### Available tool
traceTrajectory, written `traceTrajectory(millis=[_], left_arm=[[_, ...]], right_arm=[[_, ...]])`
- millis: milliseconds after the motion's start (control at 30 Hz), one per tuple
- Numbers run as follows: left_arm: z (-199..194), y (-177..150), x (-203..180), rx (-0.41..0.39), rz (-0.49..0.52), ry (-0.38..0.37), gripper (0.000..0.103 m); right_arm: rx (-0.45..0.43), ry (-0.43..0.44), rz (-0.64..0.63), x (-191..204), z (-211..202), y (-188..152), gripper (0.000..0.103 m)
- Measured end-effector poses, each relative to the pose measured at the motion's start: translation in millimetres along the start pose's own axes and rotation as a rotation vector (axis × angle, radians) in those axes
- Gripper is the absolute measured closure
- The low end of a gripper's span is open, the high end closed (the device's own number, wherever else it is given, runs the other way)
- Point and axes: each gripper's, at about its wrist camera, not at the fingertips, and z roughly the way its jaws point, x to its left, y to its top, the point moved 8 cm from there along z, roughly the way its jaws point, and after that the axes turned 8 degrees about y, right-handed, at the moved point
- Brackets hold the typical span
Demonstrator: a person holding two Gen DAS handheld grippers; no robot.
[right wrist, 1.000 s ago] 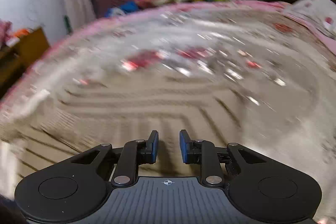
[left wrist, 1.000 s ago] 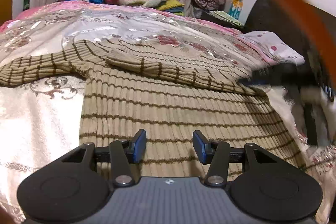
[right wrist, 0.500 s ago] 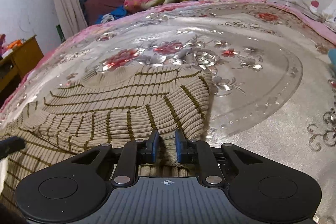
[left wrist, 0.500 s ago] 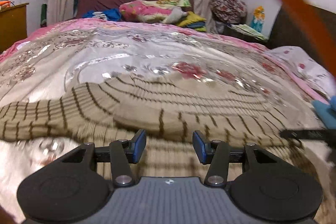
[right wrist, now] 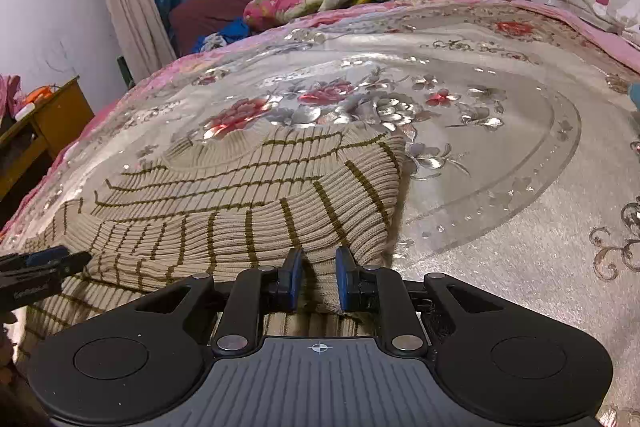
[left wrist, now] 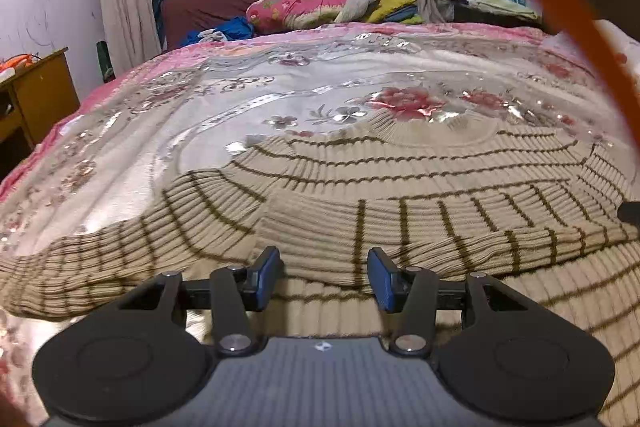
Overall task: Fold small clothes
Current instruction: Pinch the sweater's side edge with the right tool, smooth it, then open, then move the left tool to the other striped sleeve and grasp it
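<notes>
1. Beige ribbed sweater (left wrist: 400, 187) with thin brown stripes is lying flat on the bed (right wrist: 500, 187), on a shiny floral bedspread; neck toward the window end.
2. Step in hand, as I'm reading it: sleeve folding. One sleeve (left wrist: 440, 235) is already lying across the chest, cuff near the middle. The other sleeve (left wrist: 100, 263) is stretching out sideways on the bedspread, not yet folded.
3. My right tool (right wrist: 318, 277) is sitting at the folded shoulder edge, jaws narrowly apart with a ridge of knit between them. I'm not sure the pads are actually pressing it, so I'm calling it open, no firm hold.
4. My left tool (left wrist: 323, 277) is hovering low over the chest, just short of the folded sleeve's cuff. Jaws are roughly half open, nothing gripped.
5. In the right wrist view the left tool is showing at the left edge, beside the sweater.
6. Next move, my guess: I'm needing the left tool over at the outstretched sleeve, pinching near its cuff, then carrying it across the chest onto the first sleeve.
7. Handling: knit is looking thick and soft, bunching at the fold; slippery bedspread may be letting the body slide when pulled.
8. Hem is out of frame, so I can't tell its state.
</notes>
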Motion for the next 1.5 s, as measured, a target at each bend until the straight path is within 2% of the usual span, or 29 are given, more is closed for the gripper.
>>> traceTrajectory(millis=[167, 367, 467, 667, 833, 900, 1000, 1100, 1233, 1500], left_arm=[[-1.1, -2.3, 7.6, 0.032, -0.045, -0.005, 0.05], [-6.5, -10.7, 0.5, 0.03, 0.026, -0.012, 0.049], [-9.9, -10.4, 3.7, 0.033, 0.006, -0.02, 0.049], [-19.6, 11.3, -10.9, -0.029, -0.054, -0.085, 0.049], [-9.9, 9.5, -36.9, -0.009, -0.006, -0.129, 0.049], [-6.5, 2.7, -38.7, 0.014, 0.014, -0.128, 0.049], [-9.5, -3.4, -32.0, 0.022, 0.006, -0.142, 0.049], [-11.7, -11.6, -23.1, 0.044, -0.011, -0.126, 0.049], [-25.8, -17.2, -5.9, 0.031, -0.062, -0.128, 0.049], [-43.1, -29.6, 64.2, 0.028, -0.199, -0.038, 0.049]], right_arm=[[-0.007, 0.015, 0.039, 0.5, -6.0, 2.3, 0.082], [0.009, -0.002, 0.011, 1.6, -10.8, 2.5, 0.082], [0.0, 0.005, 0.009, 5.9, -15.9, 5.5, 0.08], [0.018, 0.059, -0.074, 37.5, -8.0, 6.6, 0.079], [0.057, 0.112, -0.134, 65.8, 10.8, 1.4, 0.078], [0.094, 0.123, -0.151, 69.7, 17.1, -5.7, 0.074], [0.101, 0.127, -0.191, 70.1, 13.9, -12.5, 0.074], [0.104, 0.127, -0.179, 68.3, 10.4, -14.5, 0.074], [0.082, 0.136, -0.144, 71.1, 0.6, -12.3, 0.072], [0.078, 0.174, -0.167, 94.6, -1.5, -15.9, 0.072]])
